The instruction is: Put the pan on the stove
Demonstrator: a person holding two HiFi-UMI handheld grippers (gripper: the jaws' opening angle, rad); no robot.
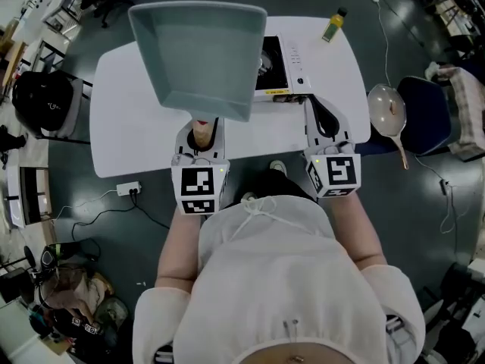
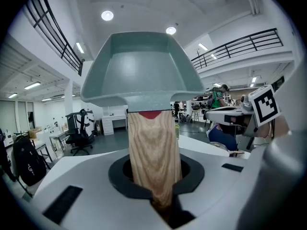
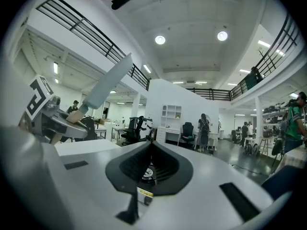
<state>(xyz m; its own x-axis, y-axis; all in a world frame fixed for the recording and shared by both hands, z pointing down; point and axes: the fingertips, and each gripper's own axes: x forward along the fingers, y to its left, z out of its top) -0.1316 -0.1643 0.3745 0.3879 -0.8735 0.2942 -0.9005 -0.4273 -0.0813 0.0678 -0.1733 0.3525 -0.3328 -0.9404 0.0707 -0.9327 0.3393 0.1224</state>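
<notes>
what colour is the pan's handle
Pale tan wood grain. The handle shows best in the left gripper view.

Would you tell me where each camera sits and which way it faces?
Head view: on the head, steeply down at table, stove; torso, arms, left gripper, right gripper show.
Left gripper view: on left gripper, along fingers shut on pan handle.
Right gripper view: on right gripper, along shut fingers into hall.
Shared: pan in all.

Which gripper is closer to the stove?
Right. The right gripper points at the stove's near corner; the left gripper, holding the pan, is further left.
</notes>
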